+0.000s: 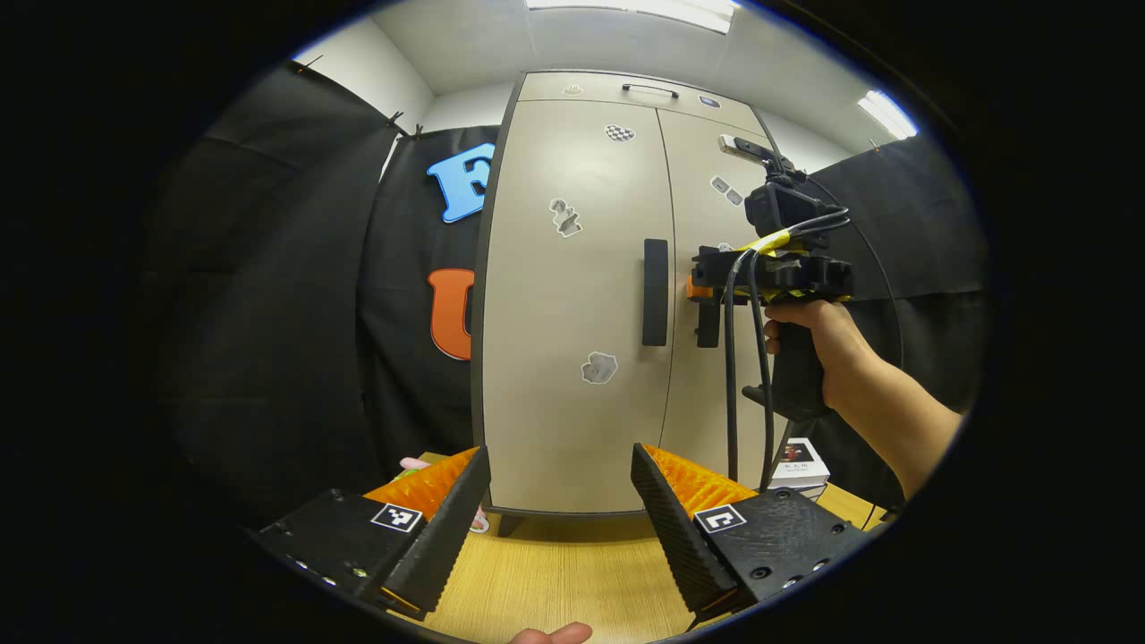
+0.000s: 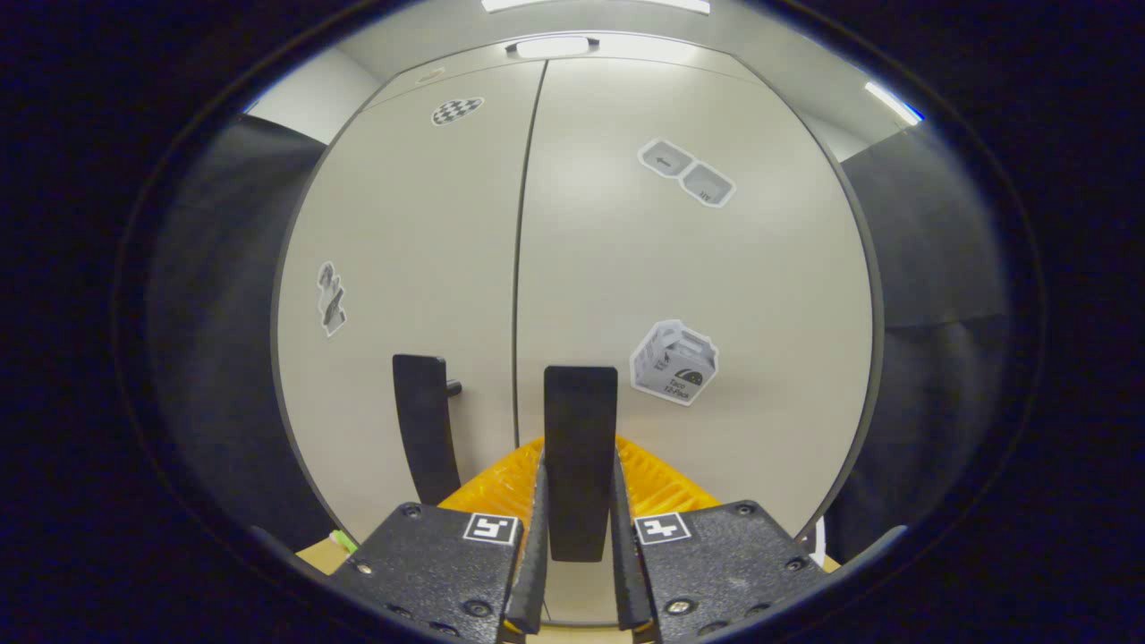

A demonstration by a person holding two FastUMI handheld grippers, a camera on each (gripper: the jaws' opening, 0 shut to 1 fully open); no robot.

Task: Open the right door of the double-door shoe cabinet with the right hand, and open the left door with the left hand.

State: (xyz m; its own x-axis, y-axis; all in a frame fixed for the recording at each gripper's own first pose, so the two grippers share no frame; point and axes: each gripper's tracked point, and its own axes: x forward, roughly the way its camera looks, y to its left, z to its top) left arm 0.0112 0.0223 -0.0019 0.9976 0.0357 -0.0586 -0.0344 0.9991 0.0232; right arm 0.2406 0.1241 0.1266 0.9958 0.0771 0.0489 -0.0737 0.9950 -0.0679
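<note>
Shoe cabinet: standing upright on the wooden table, straight ahead of the left gripper; both doors are lying flush and shut; stickers are showing on both door faces.

Left gripper: hovering low over the table, well apart from the cabinet; its fingers are standing wide apart and gripping nothing; the foot of the cabinet is showing in the gap between them.

Left door: sitting directly ahead of the left gripper; its dark vertical handle is lying up and to the right of the fingers, near the seam, untouched; in the right gripper view the same handle is lying just left of the right gripper's fingers.

Right gripper: closing narrowly around the right door handle; both fingers are pressing on the handle's sides, with the handle rising between them; in the left gripper view this gripper is sitting at that handle, ahead and to the right.

Right door: lying directly ahead of the right gripper, beyond the clamped handle; its edge is meeting the left door at the centre seam.

Hand: gripping the right gripper's dark grip; the forearm is reaching in from the lower right; cables are hanging down beside it.
</note>
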